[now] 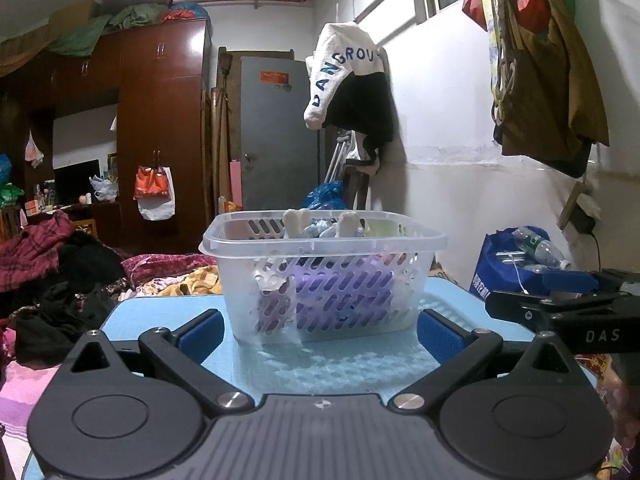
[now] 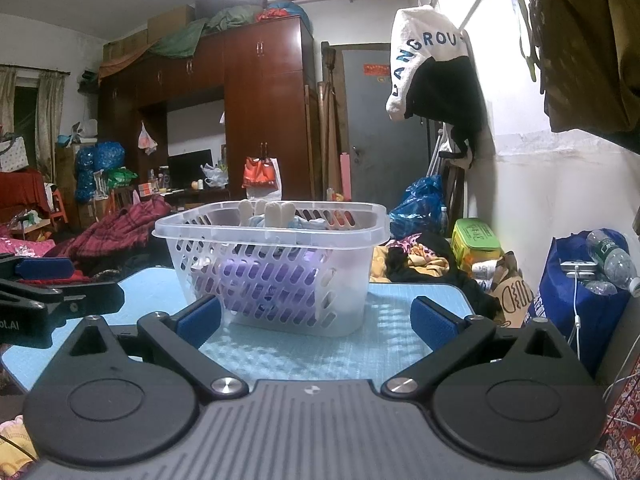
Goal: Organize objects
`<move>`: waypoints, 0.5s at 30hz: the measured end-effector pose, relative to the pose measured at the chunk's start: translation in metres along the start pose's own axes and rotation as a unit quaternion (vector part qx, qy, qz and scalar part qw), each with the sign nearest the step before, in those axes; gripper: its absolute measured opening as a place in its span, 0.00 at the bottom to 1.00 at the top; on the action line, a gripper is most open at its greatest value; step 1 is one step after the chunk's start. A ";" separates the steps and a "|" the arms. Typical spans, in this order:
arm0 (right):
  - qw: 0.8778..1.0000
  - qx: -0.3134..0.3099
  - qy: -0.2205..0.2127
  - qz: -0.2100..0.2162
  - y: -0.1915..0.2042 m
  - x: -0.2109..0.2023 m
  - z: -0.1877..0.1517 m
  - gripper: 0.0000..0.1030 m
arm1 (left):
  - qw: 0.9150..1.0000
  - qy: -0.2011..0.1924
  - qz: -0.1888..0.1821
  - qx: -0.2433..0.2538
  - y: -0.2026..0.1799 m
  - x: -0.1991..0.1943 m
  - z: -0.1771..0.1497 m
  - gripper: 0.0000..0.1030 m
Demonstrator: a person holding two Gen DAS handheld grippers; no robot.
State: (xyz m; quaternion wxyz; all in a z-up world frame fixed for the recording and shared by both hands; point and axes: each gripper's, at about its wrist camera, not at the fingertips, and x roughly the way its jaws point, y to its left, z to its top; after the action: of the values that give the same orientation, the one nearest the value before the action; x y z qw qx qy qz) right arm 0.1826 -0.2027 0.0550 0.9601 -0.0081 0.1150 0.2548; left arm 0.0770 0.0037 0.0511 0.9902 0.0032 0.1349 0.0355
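Clear plastic basket (image 1: pixel 320 276) mid-table (image 1: pixel 340 364) | bare mat before it | both hand-held grippers — left (image 1: pixel 320 330), right (image 2: pixel 316 320) — spread wide, empty

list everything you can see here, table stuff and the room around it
basket: 1, clear slotted plastic, on the table, in front of both grippers
things in the basket: count unclear, purple mass below, pale pieces poking above the rim
table: 1, light blue top
wardrobe: 1, dark red-brown wood, back left
door: 1, grey, back centre
jacket: 1, white and black with blue letters, hanging on the right wall
blue bag: 1, right of the table, clear bottles on top
green box: 1, behind the table on the right
clothes pile: red plaid and black, left
left gripper: open, empty
right gripper: open, empty
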 end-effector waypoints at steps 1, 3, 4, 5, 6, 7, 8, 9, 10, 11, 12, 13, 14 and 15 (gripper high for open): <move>1.000 0.000 0.000 0.000 0.000 0.000 0.000 1.00 | 1.000 0.000 0.001 0.000 0.000 0.000 0.000 1.00; 1.000 0.000 0.000 0.000 0.000 0.000 0.000 1.00 | 1.000 -0.001 0.000 -0.002 0.000 0.000 0.000 1.00; 1.000 0.000 0.001 0.000 0.001 0.000 0.000 1.00 | 1.000 0.000 0.000 -0.002 0.001 0.001 0.000 1.00; 1.000 0.000 0.001 0.000 0.001 0.000 0.000 1.00 | 1.000 0.000 0.001 -0.002 0.000 0.001 0.000 1.00; 1.000 0.000 0.001 0.000 0.001 0.000 0.000 1.00 | 1.000 0.000 0.001 -0.002 0.000 0.001 0.000 1.00; 1.000 0.000 0.001 0.000 0.001 0.000 0.000 1.00 | 1.000 0.000 0.001 -0.001 0.000 0.001 0.000 1.00; 1.000 0.000 0.002 0.000 0.001 0.000 -0.001 1.00 | 1.000 0.000 0.001 -0.001 0.000 0.001 0.000 1.00; 1.000 0.000 0.002 0.000 0.001 0.000 -0.003 1.00 | 1.000 0.000 0.000 0.000 0.000 0.001 0.000 1.00; 1.000 0.000 0.002 0.000 0.001 0.000 -0.003 1.00 | 1.000 0.000 0.000 0.001 -0.001 0.001 -0.001 1.00; 1.000 0.000 0.002 0.000 0.001 0.000 -0.003 1.00 | 1.000 0.000 0.000 0.002 -0.002 0.001 -0.001 1.00; 1.000 0.000 0.002 0.000 0.001 0.000 -0.003 1.00 | 1.000 0.000 0.000 0.003 -0.002 0.001 -0.001 1.00; 1.000 0.000 0.002 0.000 0.001 0.000 -0.003 1.00 | 1.000 -0.001 0.000 0.004 -0.003 0.001 -0.001 1.00; 1.000 0.000 0.002 0.000 0.002 0.000 -0.003 1.00 | 1.000 -0.001 0.001 0.005 -0.003 0.001 -0.001 1.00; 1.000 0.000 0.002 0.000 0.002 0.000 -0.003 1.00 | 1.000 -0.001 0.001 0.005 -0.004 0.001 -0.001 1.00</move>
State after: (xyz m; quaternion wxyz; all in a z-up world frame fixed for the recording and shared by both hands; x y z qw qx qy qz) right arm 0.1813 -0.2015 0.0526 0.9600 -0.0088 0.1165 0.2545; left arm 0.0778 0.0002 0.0496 0.9903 0.0081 0.1339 0.0362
